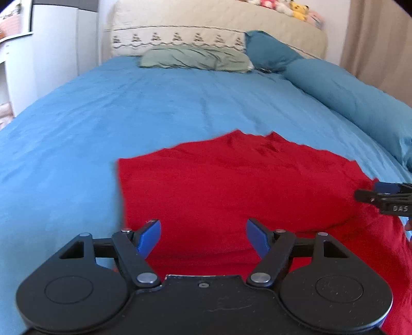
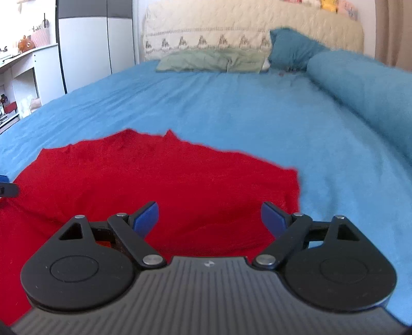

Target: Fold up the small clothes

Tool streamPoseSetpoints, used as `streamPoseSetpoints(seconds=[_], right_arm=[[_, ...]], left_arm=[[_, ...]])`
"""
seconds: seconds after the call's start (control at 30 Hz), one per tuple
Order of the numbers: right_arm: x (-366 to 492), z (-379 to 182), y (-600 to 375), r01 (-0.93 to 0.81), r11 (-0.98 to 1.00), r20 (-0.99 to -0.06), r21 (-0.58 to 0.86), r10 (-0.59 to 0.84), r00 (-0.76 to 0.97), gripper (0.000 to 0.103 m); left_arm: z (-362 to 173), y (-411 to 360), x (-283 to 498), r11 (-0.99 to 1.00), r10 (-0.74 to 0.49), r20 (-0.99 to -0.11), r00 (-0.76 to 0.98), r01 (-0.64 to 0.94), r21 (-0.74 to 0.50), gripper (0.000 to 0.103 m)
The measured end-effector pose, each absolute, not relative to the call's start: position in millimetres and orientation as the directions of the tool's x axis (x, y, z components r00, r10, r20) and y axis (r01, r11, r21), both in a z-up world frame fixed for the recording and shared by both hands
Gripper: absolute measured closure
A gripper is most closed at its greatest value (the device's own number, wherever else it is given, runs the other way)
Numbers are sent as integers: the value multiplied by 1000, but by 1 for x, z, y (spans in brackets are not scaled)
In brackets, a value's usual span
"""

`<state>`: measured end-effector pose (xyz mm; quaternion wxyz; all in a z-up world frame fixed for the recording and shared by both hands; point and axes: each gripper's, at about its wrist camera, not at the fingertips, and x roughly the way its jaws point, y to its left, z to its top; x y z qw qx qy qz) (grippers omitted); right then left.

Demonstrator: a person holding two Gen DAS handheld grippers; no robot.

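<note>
Blue pads tip the 2 fingers of the left gripper point(image 1: 203, 235), which stand wide apart with nothing between them, poised over the near part of a red garment point(image 1: 231, 185). The garment lies spread flat straight ahead of these fingers; its left edge runs just outside the left pad, and its far edge rises to 2 small peaks ahead. Left of that edge, bare blue bedsheet point(image 1: 77, 134) stretches wide and unbroken.

The right gripper point(image 2: 209, 219) also has its 2 blue-padded fingers spread apart, holding nothing, over the same garment point(image 2: 159, 180). Here the garment's right edge falls just ahead of the right pad, and open bedsheet point(image 2: 296, 123) runs off to the right and ahead. In the left wrist view the right gripper's tip point(image 1: 381, 193) shows at the garment's right side.

Far ahead of both grippers, a green pillow point(image 1: 195, 58) lies at the head of the bed beside a teal pillow point(image 1: 270, 50), against a cream headboard cover point(image 1: 206, 23). A long teal bolster point(image 1: 347, 95) lines the right side, well apart from the garment.
</note>
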<state>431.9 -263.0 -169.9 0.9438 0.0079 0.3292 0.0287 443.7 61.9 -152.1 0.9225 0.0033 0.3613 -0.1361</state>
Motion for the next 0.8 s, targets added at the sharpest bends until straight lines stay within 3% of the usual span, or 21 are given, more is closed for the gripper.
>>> streamPoseSetpoints(seconds=[0.07,0.2,0.3,0.4,0.57,0.7,0.8], right_arm=[[436,-183,-268,-17,999,-662,35,36,749,1],[414,-184,-288,3,990,-630,139,86,772,1],[399,-169,-280,-53,982,-537,182,144,832,1],[414,-167,-264,-79,965,-516,250,202,833,0],[433,-187,-246,-20,987,-604,161,114,789,1],[416,-192,-266,62,994,-605,91,6,796,1],[413,-192,-278,34,993,-614,114,43,788,1]], left_arm=[[-160,56,448,962,-244,-681,691,262,-79,26],[-172,57,452,963,-241,-693,679,256,-83,25],[-172,53,454,962,-240,-691,682,261,-76,23],[-172,49,457,964,-227,-697,680,256,-65,23],[-173,50,456,967,-227,-700,677,243,-77,22],[-174,50,458,965,-231,-701,675,252,-76,22],[-175,47,458,966,-218,-705,675,252,-58,21]])
